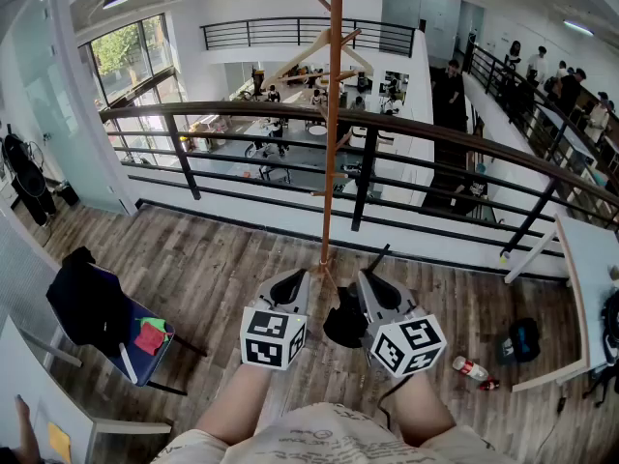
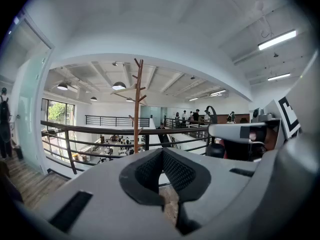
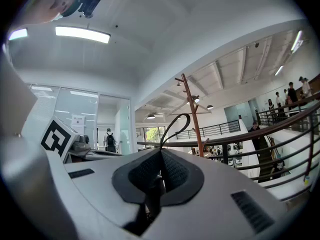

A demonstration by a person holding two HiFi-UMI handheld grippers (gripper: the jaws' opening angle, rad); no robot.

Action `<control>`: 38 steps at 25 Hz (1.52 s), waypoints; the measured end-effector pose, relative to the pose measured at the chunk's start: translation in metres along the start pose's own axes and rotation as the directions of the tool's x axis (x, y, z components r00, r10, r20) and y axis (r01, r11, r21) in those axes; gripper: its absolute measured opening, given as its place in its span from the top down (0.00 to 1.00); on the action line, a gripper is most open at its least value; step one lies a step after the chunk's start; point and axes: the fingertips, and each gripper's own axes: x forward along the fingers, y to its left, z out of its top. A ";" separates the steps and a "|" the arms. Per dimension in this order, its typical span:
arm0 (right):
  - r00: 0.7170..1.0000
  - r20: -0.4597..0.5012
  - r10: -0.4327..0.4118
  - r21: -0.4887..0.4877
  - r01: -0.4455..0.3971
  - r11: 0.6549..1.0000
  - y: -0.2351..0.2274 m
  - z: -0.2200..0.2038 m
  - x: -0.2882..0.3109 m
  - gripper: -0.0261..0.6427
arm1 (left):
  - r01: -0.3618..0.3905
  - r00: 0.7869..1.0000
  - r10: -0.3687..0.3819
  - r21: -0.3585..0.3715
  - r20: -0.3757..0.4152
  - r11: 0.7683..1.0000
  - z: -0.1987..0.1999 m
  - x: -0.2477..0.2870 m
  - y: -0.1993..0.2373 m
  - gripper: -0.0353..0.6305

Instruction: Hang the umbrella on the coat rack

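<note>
Right gripper [image 1: 371, 278] clamps the umbrella [image 1: 344, 324] by its strap loop [image 3: 183, 115], left gripper [image 1: 292, 277] closed empty, facing the coat rack [image 1: 332, 114]; the thin loop could miss a peg

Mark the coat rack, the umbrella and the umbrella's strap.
coat rack [image 1: 332, 124]: head view, on its wooden pole.
umbrella [image 1: 343, 325]: head view, on its black folded body.
strap [image 3: 167, 130]: right gripper view, on the loop rising above the jaws.
</note>
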 end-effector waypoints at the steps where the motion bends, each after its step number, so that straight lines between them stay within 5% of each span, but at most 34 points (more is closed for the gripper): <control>1: 1.000 0.000 -0.001 0.000 0.001 1.000 -0.002 0.000 -0.002 0.96 | 0.000 1.000 0.000 0.000 0.000 1.000 0.000 0.001 -0.001 0.94; 38: 0.987 -0.067 0.145 0.014 -0.144 0.989 -0.077 -0.020 0.014 0.96 | -0.086 0.996 0.086 -0.008 -0.021 0.996 -0.007 0.061 -0.038 0.94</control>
